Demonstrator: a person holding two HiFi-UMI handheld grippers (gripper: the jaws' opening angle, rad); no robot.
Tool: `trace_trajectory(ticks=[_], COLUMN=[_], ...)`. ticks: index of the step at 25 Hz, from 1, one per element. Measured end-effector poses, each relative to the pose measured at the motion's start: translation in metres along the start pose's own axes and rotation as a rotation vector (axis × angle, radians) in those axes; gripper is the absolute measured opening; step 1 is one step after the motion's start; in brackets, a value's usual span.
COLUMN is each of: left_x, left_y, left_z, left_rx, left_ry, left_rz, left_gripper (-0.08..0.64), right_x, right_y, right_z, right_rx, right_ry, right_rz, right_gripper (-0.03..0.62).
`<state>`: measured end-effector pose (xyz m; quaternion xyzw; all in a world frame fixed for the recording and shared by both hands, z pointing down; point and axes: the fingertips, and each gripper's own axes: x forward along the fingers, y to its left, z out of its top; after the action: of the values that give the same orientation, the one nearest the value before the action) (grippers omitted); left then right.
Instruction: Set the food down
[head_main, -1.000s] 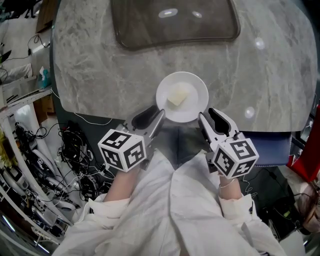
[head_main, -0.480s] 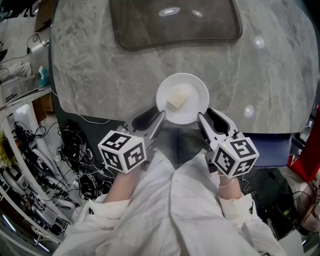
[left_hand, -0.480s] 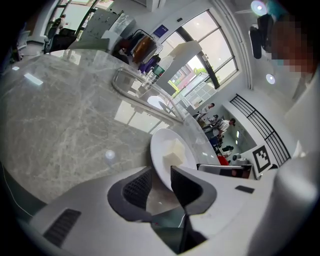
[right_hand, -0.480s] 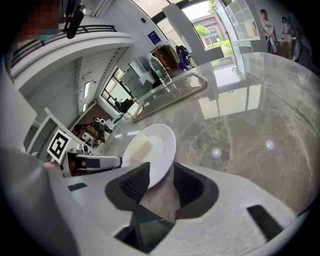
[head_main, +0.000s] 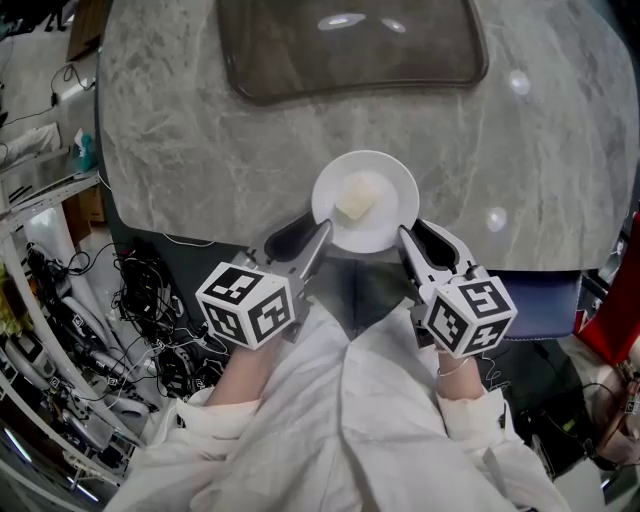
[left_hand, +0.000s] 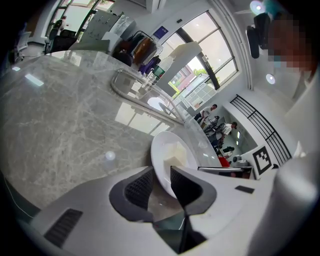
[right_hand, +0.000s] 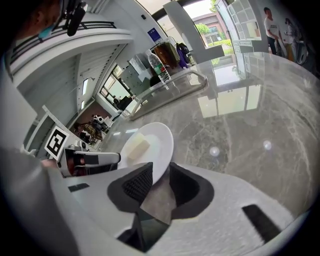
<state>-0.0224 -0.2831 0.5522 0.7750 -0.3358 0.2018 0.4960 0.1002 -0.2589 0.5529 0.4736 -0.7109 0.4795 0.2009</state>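
A white plate (head_main: 388, 190) carrying a pale block of food (head_main: 355, 197) rests on the marble table (head_main: 200, 150), just inside its near edge. My left gripper (head_main: 312, 228) is at the plate's near left rim and my right gripper (head_main: 412, 232) at its near right rim. In the left gripper view the plate (left_hand: 162, 155) passes edge-on through the gap of the left gripper (left_hand: 161, 177); I see no pad pressing. In the right gripper view the plate (right_hand: 157, 142) likewise runs between the right gripper (right_hand: 160, 175), whose jaws are closing round it.
A dark rectangular tray (head_main: 350, 45) lies at the far side of the table. The table's front edge (head_main: 300, 250) runs just under both grippers. Tangled cables (head_main: 150, 300) and shelving fill the floor at the left. White sleeves (head_main: 340, 420) cover the bottom of the head view.
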Motion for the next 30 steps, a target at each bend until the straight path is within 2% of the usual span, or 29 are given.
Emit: trace_trajectory(ticks=[3, 18, 30], left_x=[-0.0004, -0.0001, -0.0029], left_y=[0.0010, 0.0035, 0.0024], left_z=[0.0006, -0.0022, -0.0006], left_rx=[0.002, 0.026, 0.023], left_ry=[-0.001, 0.008, -0.009], left_rz=[0.004, 0.035, -0.004], left_gripper=[0.112, 0.078, 0.069], right_x=[0.0008, 0.0003, 0.0006], right_y=[-0.0022, -0.0021, -0.0024], right_z=[0.0011, 0.0014, 0.0014], right_rx=[0.001, -0.001, -0.026], right_ry=[-0.007, -0.039, -0.039], right_rz=[-0.007, 0.008, -0.009], right_gripper=[0.069, 0.061, 0.061])
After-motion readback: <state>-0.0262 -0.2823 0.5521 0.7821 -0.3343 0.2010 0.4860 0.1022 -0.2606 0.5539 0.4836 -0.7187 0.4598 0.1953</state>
